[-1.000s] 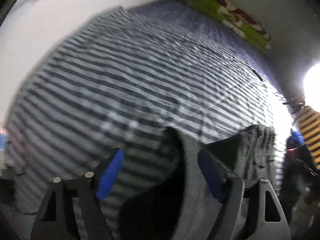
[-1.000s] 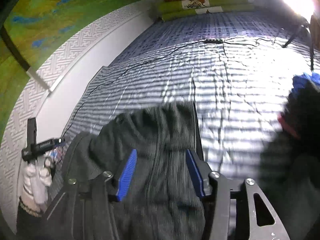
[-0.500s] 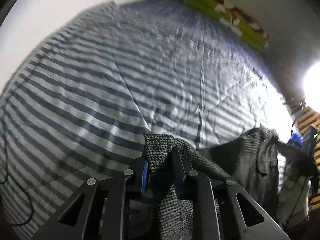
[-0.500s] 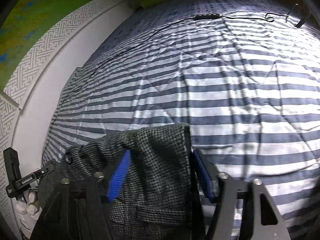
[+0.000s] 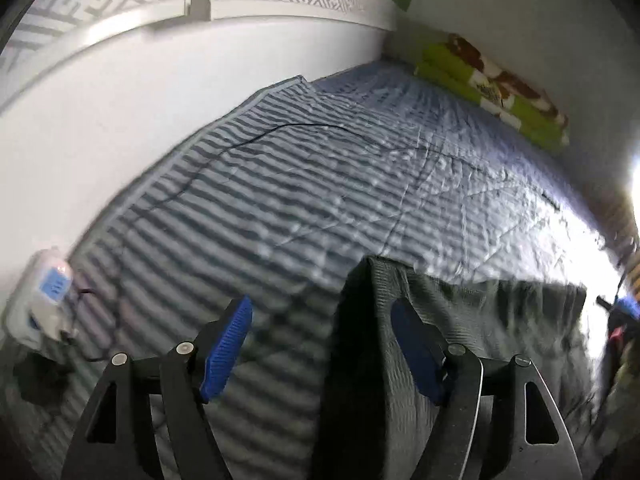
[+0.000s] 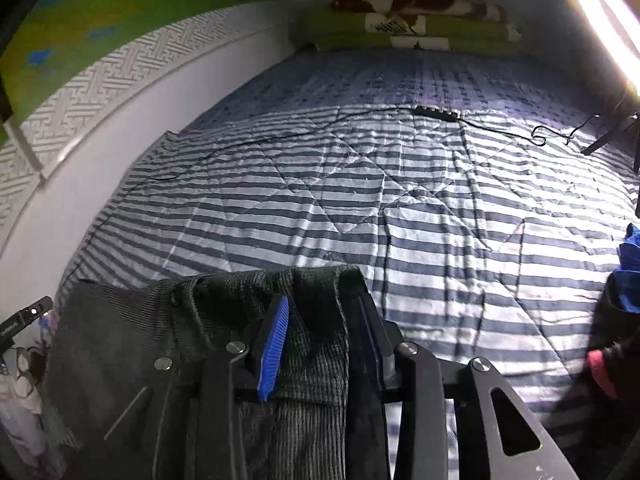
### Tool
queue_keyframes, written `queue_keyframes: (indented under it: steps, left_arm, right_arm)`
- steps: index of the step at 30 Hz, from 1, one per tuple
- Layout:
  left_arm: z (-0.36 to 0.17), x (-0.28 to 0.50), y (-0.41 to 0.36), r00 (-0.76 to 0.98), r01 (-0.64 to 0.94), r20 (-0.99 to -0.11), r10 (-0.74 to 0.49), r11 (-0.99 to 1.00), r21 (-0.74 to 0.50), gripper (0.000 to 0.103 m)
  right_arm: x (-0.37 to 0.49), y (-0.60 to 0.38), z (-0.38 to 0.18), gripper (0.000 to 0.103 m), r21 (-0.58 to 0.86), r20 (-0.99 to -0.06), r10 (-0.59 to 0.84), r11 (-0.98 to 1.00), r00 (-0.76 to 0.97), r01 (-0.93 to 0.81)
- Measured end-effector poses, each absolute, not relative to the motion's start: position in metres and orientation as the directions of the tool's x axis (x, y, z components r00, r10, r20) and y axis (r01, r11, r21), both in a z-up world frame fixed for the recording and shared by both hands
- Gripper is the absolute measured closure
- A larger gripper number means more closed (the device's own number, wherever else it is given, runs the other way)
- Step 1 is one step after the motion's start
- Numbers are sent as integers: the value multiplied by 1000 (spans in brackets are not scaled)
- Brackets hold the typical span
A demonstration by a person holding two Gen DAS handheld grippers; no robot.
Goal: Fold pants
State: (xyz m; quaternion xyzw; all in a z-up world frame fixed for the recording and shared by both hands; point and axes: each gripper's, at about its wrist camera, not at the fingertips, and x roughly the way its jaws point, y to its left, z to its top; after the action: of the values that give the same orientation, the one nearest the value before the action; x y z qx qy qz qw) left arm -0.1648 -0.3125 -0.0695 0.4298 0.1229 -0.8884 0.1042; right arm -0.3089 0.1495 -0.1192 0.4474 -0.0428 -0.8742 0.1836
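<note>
Dark grey corduroy pants (image 6: 120,344) hang at the near edge of the striped bed, waistband uppermost. My right gripper (image 6: 322,300) is shut on a thick fold of the waistband, and the fabric fills the gap between its blue pads (image 6: 274,352). My left gripper (image 5: 320,304) stands open with its fingers wide apart. An edge of the pants (image 5: 500,320) rises between them and leans against the right-hand finger (image 5: 416,352). The left-hand pad (image 5: 228,344) touches nothing. The lower part of the pants is out of view.
A blue-and-white striped quilt (image 6: 360,208) covers the bed, with a thin black cable (image 5: 240,144) and a power strip (image 6: 436,113) on it. Folded green and brown blankets (image 6: 412,20) lie at the far end. A white wall runs along the left. Dark and blue clothing (image 6: 624,292) is at the right.
The left gripper was shut on the pants edge half a second ago and is now open. The right gripper's fingers have drawn closer together on the waistband. Both views have tilted up.
</note>
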Motion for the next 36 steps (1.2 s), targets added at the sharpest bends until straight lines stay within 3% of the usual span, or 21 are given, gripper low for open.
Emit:
queue_keyframes:
  steps: [4, 11, 12, 14, 18, 21, 24, 26, 28, 36]
  left_arm:
    - [-72, -128, -313, -581, 226, -813, -23, -965, -135, 29]
    - [-112, -85, -289, -492, 159, -864, 104, -965, -207, 32]
    - [-117, -83, -283, -483, 151, -867, 121, -964, -219, 45]
    - [-128, -82, -275, -456, 166, -881, 125, -961, -222, 88]
    - [-144, -78, -280, -385, 284, -922, -52, -957, -64, 94]
    - [-134, -56, -289, -383, 308, -923, -37, -947, -90, 91]
    - [-101, -16, -282, -442, 271, -897, -19, -956, -113, 67]
    - [-78, 14, -260, -481, 182, -876, -27, -981, -69, 44]
    - [-64, 41, -234, -505, 85, -863, -17, -996, -30, 33]
    - [-72, 141, -98, -483, -286, -875, 16, -948, 140, 27]
  right_arm:
    - [-274, 178, -109, 68, 319, -764, -428, -901, -484, 294]
    - [-188, 226, -114, 65, 298, -810, -397, -912, -431, 280]
    - [-178, 233, -117, 65, 291, -819, -383, -919, -426, 267]
    - [-157, 245, -122, 65, 273, -834, -357, -930, -420, 247]
    - [-131, 259, -128, 65, 246, -857, -320, -943, -404, 225]
    - [-118, 268, -127, 65, 241, -863, -314, -945, -396, 222]
    - [-101, 274, -118, 65, 240, -855, -318, -943, -411, 230]
    - [-93, 278, -112, 65, 250, -847, -328, -940, -418, 232]
    - [-84, 282, -108, 62, 261, -842, -335, -939, -424, 223]
    - [-64, 294, -120, 55, 325, -843, -368, -930, -392, 174]
